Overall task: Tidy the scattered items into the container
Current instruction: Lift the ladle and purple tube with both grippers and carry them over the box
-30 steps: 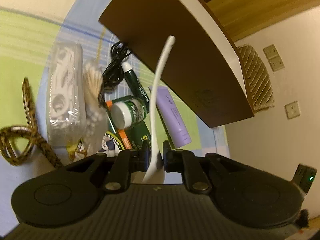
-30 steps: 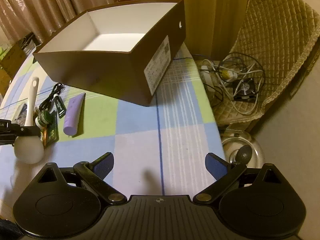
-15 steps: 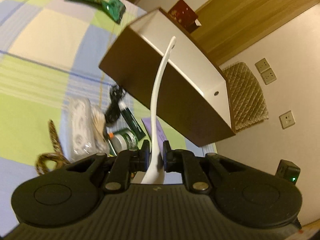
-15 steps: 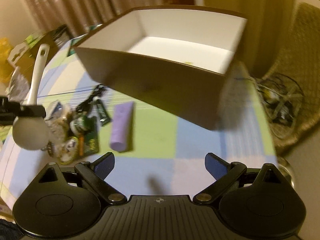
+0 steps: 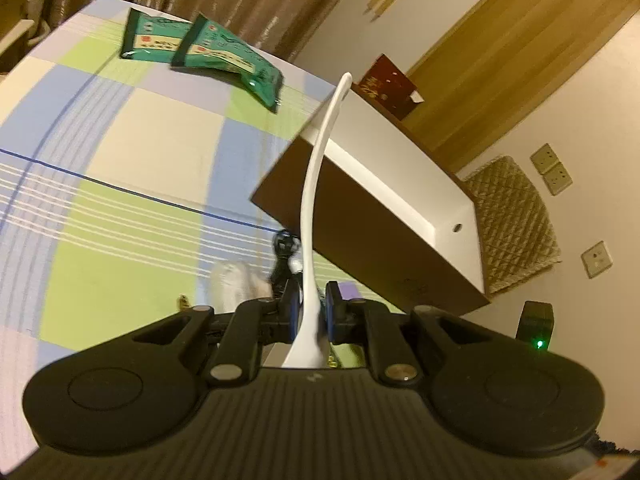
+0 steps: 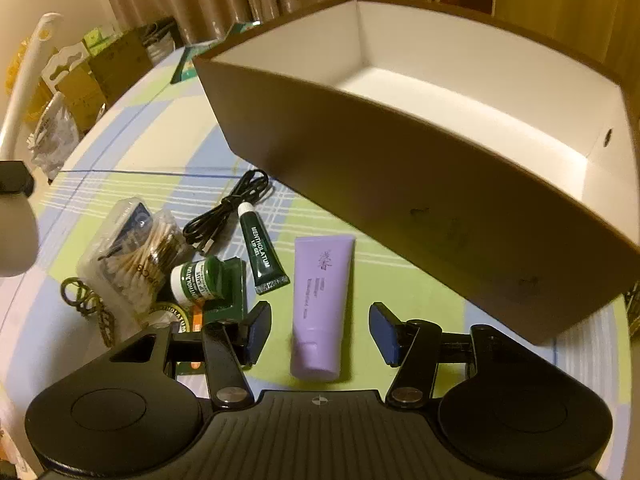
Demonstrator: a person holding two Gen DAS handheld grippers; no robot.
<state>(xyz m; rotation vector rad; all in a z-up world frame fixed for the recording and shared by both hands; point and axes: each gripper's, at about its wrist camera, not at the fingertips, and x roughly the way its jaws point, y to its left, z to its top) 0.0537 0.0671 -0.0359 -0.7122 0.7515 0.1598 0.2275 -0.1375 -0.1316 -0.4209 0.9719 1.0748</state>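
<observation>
White brush higher, box nearer

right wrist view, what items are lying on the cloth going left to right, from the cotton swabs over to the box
cotton swab pack → green lip salve jar → dark green lip gel tube → purple tube → brown box. The black cable overlaps the jar and gel tube in the order, so it is left out.

In my right view I read "MENTHOLATUM LIP GEL" in white down the dark green tube. The small green jar says "MENTHOLATUM LIP SALVE" as far as I can make out. The lilac tube carries print too small for me, and the green packets stay unreadable.
</observation>
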